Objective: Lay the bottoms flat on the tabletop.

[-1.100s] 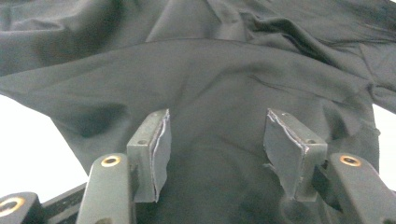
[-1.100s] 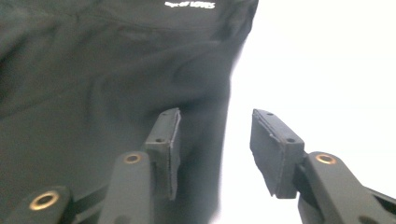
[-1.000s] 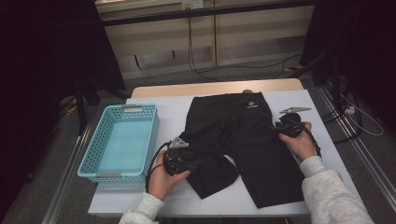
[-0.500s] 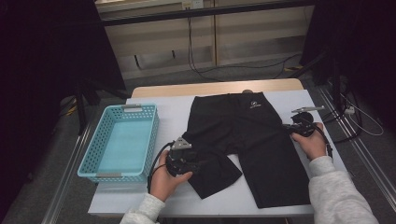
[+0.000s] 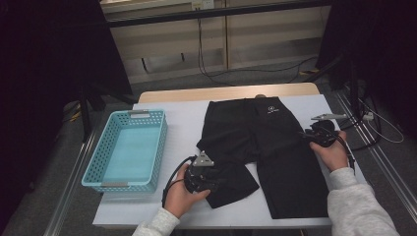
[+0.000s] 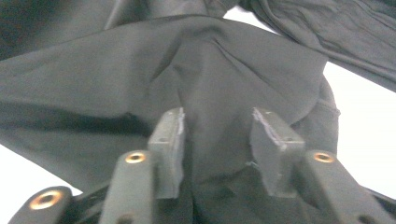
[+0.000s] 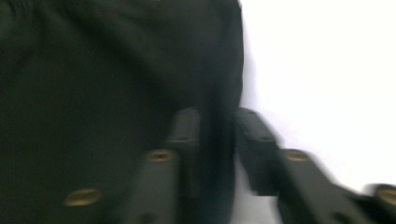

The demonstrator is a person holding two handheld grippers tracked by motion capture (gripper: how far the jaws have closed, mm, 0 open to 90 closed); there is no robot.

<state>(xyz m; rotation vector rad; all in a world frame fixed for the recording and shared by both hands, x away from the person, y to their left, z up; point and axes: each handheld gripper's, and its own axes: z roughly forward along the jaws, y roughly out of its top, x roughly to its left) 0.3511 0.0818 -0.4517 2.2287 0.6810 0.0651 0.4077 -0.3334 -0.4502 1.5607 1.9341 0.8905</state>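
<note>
Your left gripper (image 5: pixel 212 178) has just been closing its jaws, still apart around a fold of the black shorts (image 5: pixel 265 147) spread on the white table (image 5: pixel 182 123), beside the blue basket (image 5: pixel 127 150), while your right gripper (image 5: pixel 306 135) has just been opening, straddling the shorts' edge

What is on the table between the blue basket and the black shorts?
Nothing: in the high view, bare white table lies between the blue basket and the black shorts.
</note>
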